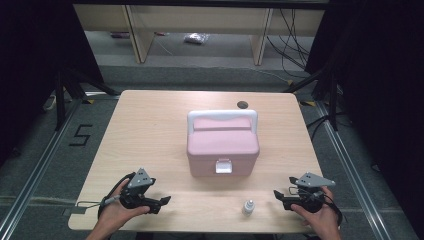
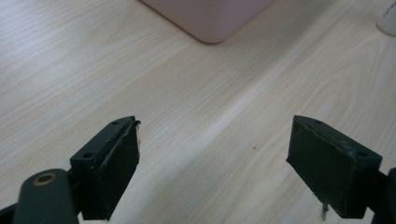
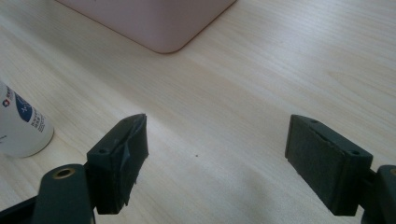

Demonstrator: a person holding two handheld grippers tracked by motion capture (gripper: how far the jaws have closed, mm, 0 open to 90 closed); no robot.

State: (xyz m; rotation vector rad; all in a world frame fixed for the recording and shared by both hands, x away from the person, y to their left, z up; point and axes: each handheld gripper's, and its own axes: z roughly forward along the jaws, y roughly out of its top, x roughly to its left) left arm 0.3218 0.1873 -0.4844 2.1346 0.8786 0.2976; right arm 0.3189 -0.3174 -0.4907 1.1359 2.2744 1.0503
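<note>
Pink box (image 1: 223, 146) at mid-table (image 1: 150, 135); small white bottle (image 1: 248, 207) near edge.
Left claw (image 1: 163, 201) and right claw (image 1: 278, 195) both gape wide, empty; bottle's label print unreadable; floor marking "5" (image 1: 80, 135) left.

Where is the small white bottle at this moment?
In the high view the bottle stands upright near the table's front edge, in front of the pink box, closer to the right claw.

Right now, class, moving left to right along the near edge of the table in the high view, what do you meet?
Left tool → small white bottle → right tool.
</note>
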